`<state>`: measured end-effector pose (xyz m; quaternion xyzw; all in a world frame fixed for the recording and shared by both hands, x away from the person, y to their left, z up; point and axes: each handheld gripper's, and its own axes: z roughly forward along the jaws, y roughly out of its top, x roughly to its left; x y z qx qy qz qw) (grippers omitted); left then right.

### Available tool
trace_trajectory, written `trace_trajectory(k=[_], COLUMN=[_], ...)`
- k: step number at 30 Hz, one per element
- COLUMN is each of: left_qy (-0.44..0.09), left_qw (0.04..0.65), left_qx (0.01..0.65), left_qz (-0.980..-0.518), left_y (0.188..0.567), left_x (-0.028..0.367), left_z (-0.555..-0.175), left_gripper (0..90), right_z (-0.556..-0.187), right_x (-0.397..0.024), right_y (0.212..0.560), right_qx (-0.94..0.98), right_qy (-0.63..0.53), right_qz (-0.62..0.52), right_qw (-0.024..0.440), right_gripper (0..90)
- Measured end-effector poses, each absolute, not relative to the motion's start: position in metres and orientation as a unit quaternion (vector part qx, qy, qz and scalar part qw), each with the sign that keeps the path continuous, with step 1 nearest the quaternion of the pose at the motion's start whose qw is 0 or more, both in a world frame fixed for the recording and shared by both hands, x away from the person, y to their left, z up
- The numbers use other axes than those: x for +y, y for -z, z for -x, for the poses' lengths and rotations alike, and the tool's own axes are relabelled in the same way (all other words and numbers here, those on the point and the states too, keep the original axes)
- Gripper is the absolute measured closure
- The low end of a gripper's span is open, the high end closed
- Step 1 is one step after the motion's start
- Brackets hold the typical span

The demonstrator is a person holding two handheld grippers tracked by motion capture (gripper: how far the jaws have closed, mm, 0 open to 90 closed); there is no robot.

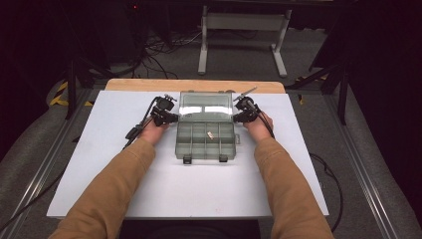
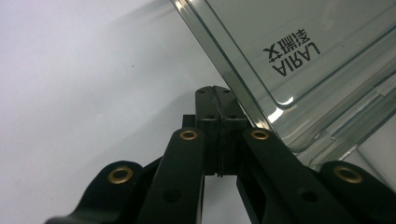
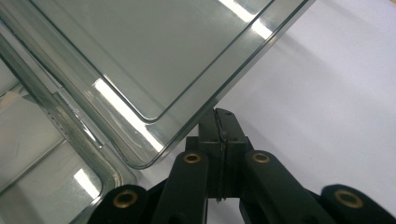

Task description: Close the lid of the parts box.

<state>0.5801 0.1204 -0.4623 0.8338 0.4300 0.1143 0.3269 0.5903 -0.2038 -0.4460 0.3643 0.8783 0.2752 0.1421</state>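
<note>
1. The clear organizer box (image 1: 205, 134) lies in the middle of the white surface (image 1: 99, 164), its lid (image 1: 205, 106) standing up at the far edge; I judge the opening done or a closing just beginning.
2. The left tongs (image 1: 171, 117) and right tongs (image 1: 238, 117) sit at the lid's 2 side edges, both closed with nothing between the tips, seemingly pressing against the plastic rather than pinching it.
3. 1 small pale item (image 1: 210, 135) lies in a middle compartment; the front latches (image 1: 187, 159) are undone.
4. Unclear: what the small item is, whether the tips truly touch the lid, and the hinge behind the lid.
</note>
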Motion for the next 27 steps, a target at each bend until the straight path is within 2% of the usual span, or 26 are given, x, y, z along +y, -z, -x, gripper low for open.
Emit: trace_trajectory(k=[27], left_qy=[-0.148], left_qw=[0.341], left_qx=[0.431], left_qz=[-0.822], left_y=[0.4573], left_x=[0.1190], left_z=[-0.5774], left_gripper=[89.8], right_z=[-0.5906], right_x=[-0.2082], right_y=[0.4415], right_qx=[0.863], right_qy=[-0.310], right_qz=[-0.369], right_qw=[0.153], right_gripper=[90.0])
